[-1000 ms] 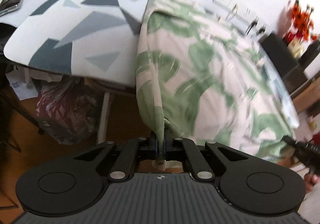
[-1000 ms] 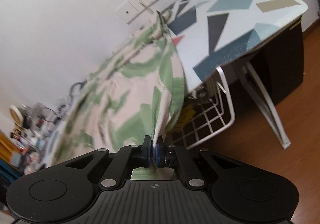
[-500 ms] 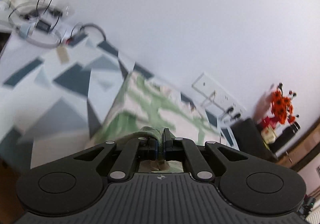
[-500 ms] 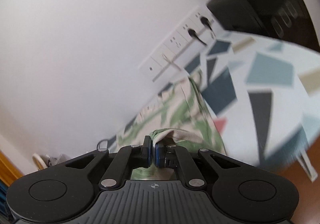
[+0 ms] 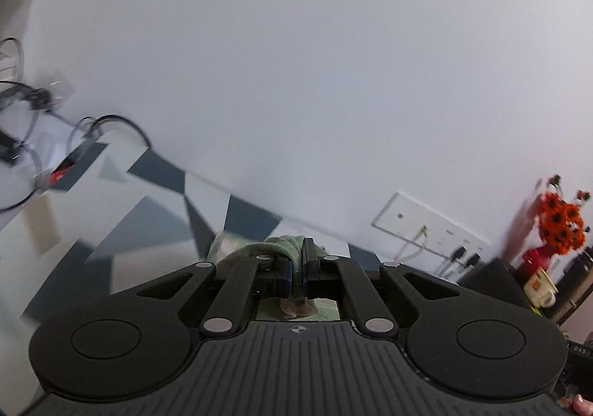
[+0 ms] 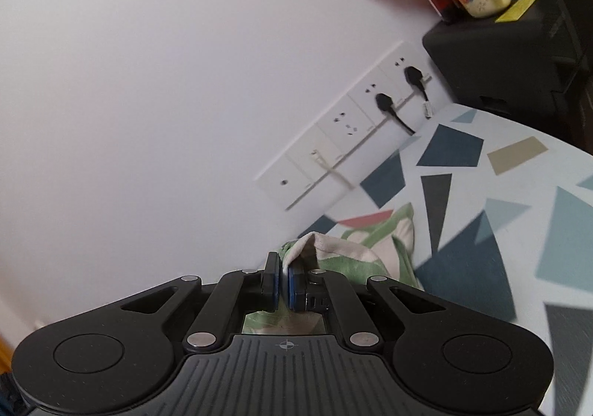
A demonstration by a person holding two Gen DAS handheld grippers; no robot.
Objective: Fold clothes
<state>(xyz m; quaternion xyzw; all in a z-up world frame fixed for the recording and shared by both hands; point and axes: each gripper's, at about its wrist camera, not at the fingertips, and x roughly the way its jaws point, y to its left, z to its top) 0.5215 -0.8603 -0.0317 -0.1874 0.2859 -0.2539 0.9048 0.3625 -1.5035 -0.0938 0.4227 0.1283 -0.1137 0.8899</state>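
The left gripper (image 5: 295,269) is clenching a bunched fold of the green-and-cream leaf-print garment (image 5: 276,246) just above the geometric-patterned ironing board (image 5: 148,223). The right gripper (image 6: 282,280) is pinching another edge of the garment (image 6: 355,253), which is lying on the board (image 6: 481,230) below the wall sockets (image 6: 344,141).

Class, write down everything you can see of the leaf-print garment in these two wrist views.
The leaf-print garment is soft cream cloth with green leaf shapes. Little of it shows: a bunched fold is pinched in the shut left gripper, and a cream corner sticks up from the shut right gripper. In the right wrist view, the cloth beyond the fingers lies on the ironing board with its geometric cover, near the wall. More cloth shows under both grippers.
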